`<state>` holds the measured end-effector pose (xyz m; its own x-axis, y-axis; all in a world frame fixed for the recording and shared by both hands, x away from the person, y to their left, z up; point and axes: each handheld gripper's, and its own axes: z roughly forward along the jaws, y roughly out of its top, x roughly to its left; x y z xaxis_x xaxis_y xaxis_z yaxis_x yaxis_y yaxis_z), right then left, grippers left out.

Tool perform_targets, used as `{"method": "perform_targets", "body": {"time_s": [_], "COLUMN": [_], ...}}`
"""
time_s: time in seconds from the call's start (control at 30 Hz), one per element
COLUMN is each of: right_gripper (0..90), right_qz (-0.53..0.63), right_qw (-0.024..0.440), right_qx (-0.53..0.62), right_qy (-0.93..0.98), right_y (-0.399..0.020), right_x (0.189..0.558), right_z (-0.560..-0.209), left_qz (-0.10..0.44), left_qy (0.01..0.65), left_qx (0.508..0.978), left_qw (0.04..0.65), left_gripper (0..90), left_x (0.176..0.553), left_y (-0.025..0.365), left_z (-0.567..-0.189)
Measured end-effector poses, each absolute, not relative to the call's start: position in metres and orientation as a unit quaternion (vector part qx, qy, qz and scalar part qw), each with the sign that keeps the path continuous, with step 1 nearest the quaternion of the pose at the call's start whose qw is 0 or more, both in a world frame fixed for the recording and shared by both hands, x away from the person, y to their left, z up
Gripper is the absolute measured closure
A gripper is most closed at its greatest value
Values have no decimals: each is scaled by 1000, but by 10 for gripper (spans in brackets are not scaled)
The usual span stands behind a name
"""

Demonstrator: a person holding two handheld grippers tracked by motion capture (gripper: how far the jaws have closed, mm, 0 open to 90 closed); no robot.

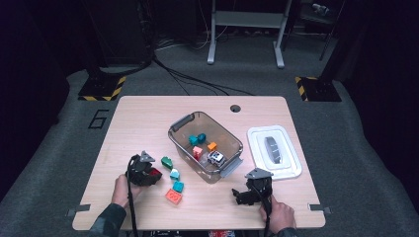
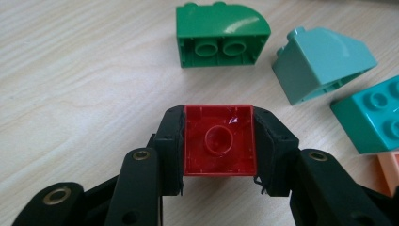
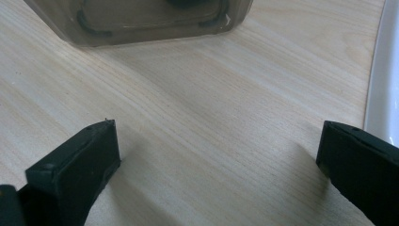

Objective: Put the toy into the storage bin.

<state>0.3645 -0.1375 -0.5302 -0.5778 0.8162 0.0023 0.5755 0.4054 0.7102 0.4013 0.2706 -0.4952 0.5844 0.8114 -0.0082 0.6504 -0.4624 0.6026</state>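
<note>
Now the left tool (image 2: 219, 146) pinches a glossy, hollow red plastic brick (image 2: 219, 140) on pale woodgrain table (image 2: 80, 84).

I'm working in a lab test bay. A table (image 1: 148, 113) is standing on grey carpet (image 1: 59, 148), with hazard-taped stand feet (image 1: 101, 88) and cables (image 1: 188, 76) trailing behind.

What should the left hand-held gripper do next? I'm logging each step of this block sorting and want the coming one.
Probably lift the red block straight up. The left hand-held gripper has it clamped between both pads, while the block looks to be still low over the table. The green block and pale teal block lie close ahead, so rising first avoids knocking them on the way to the clear bin.
</note>
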Motion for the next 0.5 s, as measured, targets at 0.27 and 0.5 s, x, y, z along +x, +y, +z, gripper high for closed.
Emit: {"method": "perform_targets", "body": {"time_s": [0.27,0.5], "right_gripper": [0,0], "right_qz": [342,342], "right_qw": [175,176], "right_qx": [425,425], "right_qy": [820,819], "right_y": [-138,-137], "right_x": [364,364], "right_z": [-530,-530], "left_qz": [146,155], "left_qy": [434,435], "left_qx": [838,834], "left_qw": [296,302], "left_gripper": [590,590], "left_x": [403,406], "left_y": [280,287], "left_z": [-474,-455]}}
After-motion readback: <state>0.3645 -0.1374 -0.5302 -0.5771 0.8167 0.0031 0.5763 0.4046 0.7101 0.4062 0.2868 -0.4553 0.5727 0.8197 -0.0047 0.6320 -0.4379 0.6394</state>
